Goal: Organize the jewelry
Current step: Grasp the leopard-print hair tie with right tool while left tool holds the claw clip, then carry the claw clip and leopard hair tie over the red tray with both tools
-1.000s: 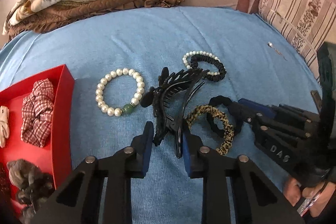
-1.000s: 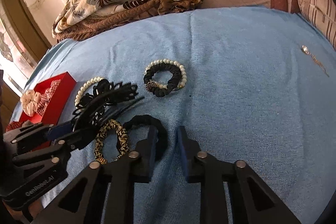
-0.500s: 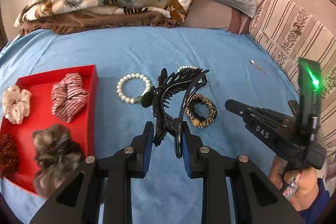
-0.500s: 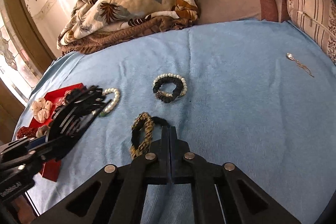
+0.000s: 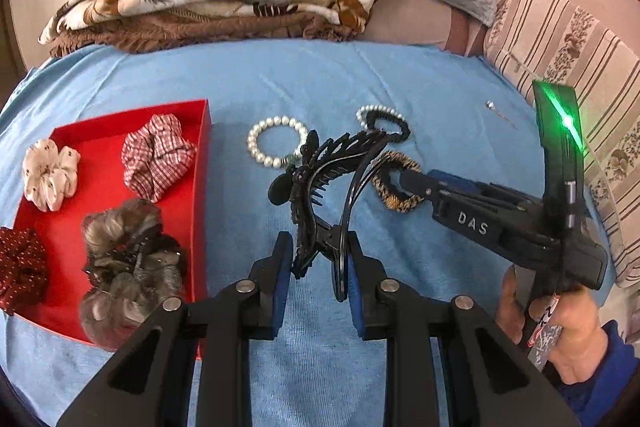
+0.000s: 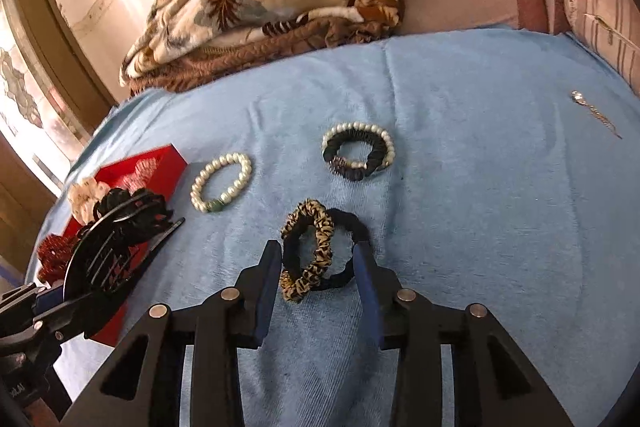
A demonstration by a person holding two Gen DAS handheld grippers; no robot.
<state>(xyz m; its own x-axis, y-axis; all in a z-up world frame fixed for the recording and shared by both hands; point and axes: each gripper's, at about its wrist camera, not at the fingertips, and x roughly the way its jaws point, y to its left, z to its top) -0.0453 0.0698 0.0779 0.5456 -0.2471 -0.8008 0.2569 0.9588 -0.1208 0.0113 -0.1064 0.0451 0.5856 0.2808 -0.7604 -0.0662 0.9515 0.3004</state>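
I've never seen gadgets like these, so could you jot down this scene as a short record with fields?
Surface: blue cloth
Left tool: shut on black hair claw
Right tool: open, jaws just opening around leopard scrunchie and black hair tie
Red tray: holds scrunchies
Loose: pearl bracelet

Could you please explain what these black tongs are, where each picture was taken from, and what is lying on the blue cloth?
A person holds hand-held tongs in each hand; a camera on each looks along its fingers. The left tongs are clamped on a black hair claw clip. The right tongs, just opened, straddle a leopard-print scrunchie and a black hair tie without pressing them. On the blue cloth also lie a pearl bracelet, another pearl bracelet with a black scrunchie, and a small pin. The red tray holds scrunchies.
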